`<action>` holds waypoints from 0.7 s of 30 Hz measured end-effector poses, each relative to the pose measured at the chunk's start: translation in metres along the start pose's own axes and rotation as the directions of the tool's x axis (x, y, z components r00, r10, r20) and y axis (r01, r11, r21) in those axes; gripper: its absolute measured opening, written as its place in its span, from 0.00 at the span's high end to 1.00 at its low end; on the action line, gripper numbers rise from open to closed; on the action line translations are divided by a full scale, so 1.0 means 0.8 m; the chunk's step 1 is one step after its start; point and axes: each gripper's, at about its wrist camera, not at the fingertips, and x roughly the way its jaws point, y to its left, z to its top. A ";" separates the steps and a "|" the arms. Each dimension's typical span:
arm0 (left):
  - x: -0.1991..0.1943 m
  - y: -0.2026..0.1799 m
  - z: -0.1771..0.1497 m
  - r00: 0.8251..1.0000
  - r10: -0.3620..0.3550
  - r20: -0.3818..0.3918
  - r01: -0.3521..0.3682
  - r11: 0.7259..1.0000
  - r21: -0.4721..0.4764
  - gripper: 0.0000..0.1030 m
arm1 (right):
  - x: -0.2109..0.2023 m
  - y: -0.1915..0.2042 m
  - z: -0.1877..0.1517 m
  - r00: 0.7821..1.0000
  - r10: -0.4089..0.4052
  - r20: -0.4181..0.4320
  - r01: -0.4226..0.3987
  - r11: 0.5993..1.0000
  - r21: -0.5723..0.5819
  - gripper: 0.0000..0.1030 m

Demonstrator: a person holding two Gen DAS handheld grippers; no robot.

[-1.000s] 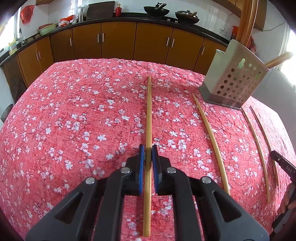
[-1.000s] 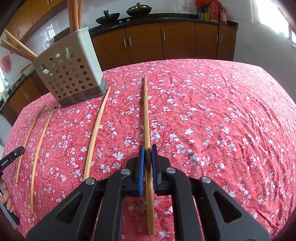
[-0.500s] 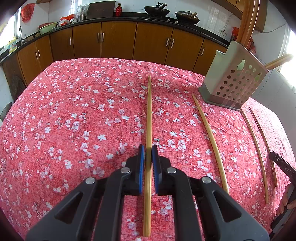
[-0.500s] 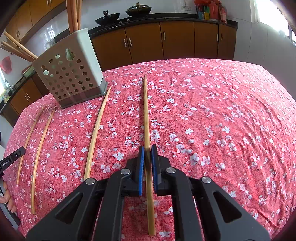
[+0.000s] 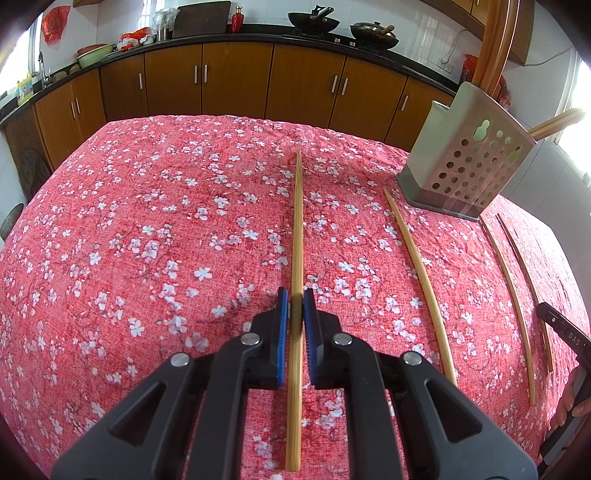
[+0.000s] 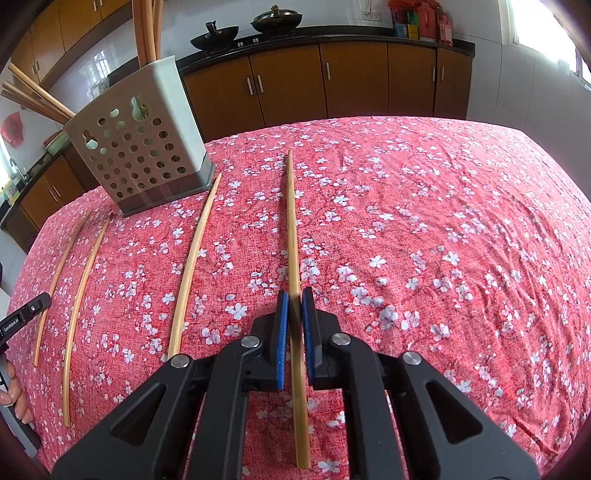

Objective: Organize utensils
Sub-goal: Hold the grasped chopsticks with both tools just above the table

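A perforated grey utensil holder (image 5: 469, 162) stands on a tabletop (image 5: 129, 240) covered in red cloth printed with white blossoms. Several long bamboo chopsticks (image 5: 493, 48) rise from its top, and more poke out sideways.

In the left wrist view, the holder sits at about 2 o'clock. The left claw (image 5: 296, 314) is pressed together on a bamboo chopstick (image 5: 297, 229), which runs straight ahead toward 12 o'clock between the blue pads (image 5: 282, 332). Three loose chopsticks (image 5: 421, 273) lie on the cloth to the right, near the holder's base. At the 4 o'clock edge, part of the other black tool (image 5: 565, 332) shows, with the partial letters "DAS" on it, gripped by a hand.

In the right wrist view, the holder (image 6: 140, 144) sits at about 10 o'clock. The right claw (image 6: 295, 314) pinches a second chopstick (image 6: 291, 229), also pointing to 12 o'clock. Three loose chopsticks (image 6: 194, 258) lie to its left. At the 8 o'clock edge, the other tool (image 6: 22, 317) bears small white lettering that is too small to read for certain.

Only this view shows colourful boxes and bottles (image 6: 417, 18) on the far kitchen counter; only the left view shows a green basin (image 5: 94, 55) and a red bottle (image 5: 237, 18). Woks (image 5: 314, 20) sit on the stove behind.
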 end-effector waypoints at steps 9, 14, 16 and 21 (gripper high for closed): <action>0.000 0.000 0.000 1.000 0.000 0.000 0.000 1.000 -0.001 0.89 | 0.000 0.000 0.000 1.000 0.000 0.000 0.000 1.000 0.000 0.91; 0.000 0.001 0.000 1.000 0.000 0.000 0.000 1.000 -0.001 0.89 | 0.000 0.000 0.000 1.000 0.000 0.000 0.000 1.000 0.000 0.91; -0.001 -0.001 0.000 1.000 0.000 0.000 0.000 1.000 -0.002 0.89 | 0.000 0.000 0.000 1.000 0.000 0.000 0.000 1.000 0.000 0.91; -0.003 -0.009 -0.003 1.000 0.014 0.000 -0.014 0.999 0.032 0.85 | 0.000 0.001 0.000 1.000 -0.005 0.000 0.005 1.000 -0.004 0.91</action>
